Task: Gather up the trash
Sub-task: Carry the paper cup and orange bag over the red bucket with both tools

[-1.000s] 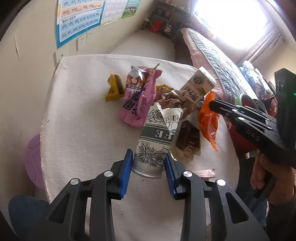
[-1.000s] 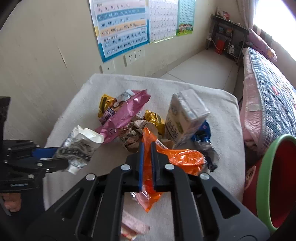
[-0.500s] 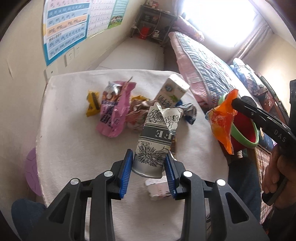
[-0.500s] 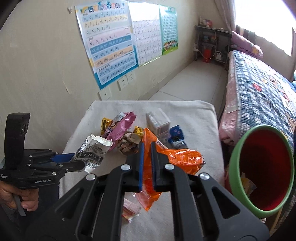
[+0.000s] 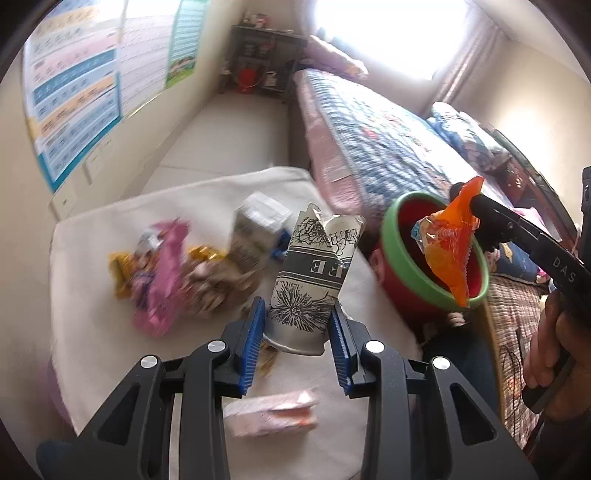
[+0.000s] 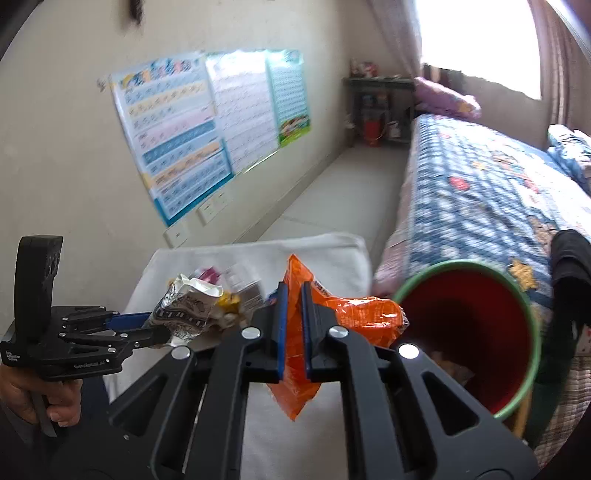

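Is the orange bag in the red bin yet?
Not yet. The orange bag hangs pinched in the right hand-held gripper, outside the bin.

Ahead of me, learning charts hang on the cream wall above sockets; a quilted bed runs toward a dark shelf beneath the bright window.

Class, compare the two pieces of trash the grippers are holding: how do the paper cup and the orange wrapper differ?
The paper cup is stiff, crumpled at its rim, black-and-white printed; the orange wrapper is thin, limp, glossy plastic. The cup keeps the left gripper partly spread; the wrapper lets the right gripper close almost completely. The cup stands upright; the wrapper hangs down. Both are held clear of the table.
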Demonstrator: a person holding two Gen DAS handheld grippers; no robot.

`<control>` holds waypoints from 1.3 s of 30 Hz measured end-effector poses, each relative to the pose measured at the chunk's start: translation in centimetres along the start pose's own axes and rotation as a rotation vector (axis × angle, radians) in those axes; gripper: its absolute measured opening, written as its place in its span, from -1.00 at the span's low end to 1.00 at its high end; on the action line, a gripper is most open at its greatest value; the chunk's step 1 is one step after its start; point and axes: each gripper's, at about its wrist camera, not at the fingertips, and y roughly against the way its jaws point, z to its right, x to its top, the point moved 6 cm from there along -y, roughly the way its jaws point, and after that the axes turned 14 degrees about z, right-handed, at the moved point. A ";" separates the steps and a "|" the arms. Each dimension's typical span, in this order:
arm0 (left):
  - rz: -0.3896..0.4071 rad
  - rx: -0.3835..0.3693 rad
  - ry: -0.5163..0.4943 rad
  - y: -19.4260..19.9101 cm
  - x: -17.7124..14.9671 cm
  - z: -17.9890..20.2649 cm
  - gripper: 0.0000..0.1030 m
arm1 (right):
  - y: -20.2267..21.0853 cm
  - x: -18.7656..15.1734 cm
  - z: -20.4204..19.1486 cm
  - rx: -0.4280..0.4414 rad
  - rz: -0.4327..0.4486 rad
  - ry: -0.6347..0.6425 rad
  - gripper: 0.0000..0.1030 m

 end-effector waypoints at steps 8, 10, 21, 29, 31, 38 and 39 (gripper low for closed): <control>0.001 -0.095 -0.064 -2.8 3.3 6.9 -0.38 | 2.7 2.3 7.1 -0.101 0.061 -0.043 -0.86; 0.000 -0.118 -0.076 -3.4 3.8 8.5 -0.38 | 3.0 2.2 8.4 -0.118 0.062 -0.052 -0.86; -0.035 -0.222 -0.120 -8.0 5.4 15.8 -0.38 | 4.1 0.2 15.0 -0.190 0.039 -0.120 -0.85; -0.080 -0.266 -0.111 -11.2 5.1 18.9 -0.38 | 3.3 -1.3 18.1 -0.200 0.012 -0.167 -0.85; -0.091 -0.267 -0.112 -12.0 4.8 19.5 -0.38 | 3.0 -1.5 18.6 -0.200 0.008 -0.174 -0.86; -0.121 -0.256 -0.115 -14.0 4.3 20.4 -0.36 | 1.6 -2.0 19.6 -0.171 -0.015 -0.187 -0.83; -0.125 -0.255 -0.114 -14.2 4.3 20.4 -0.34 | 1.3 -2.1 19.6 -0.166 -0.024 -0.183 -0.82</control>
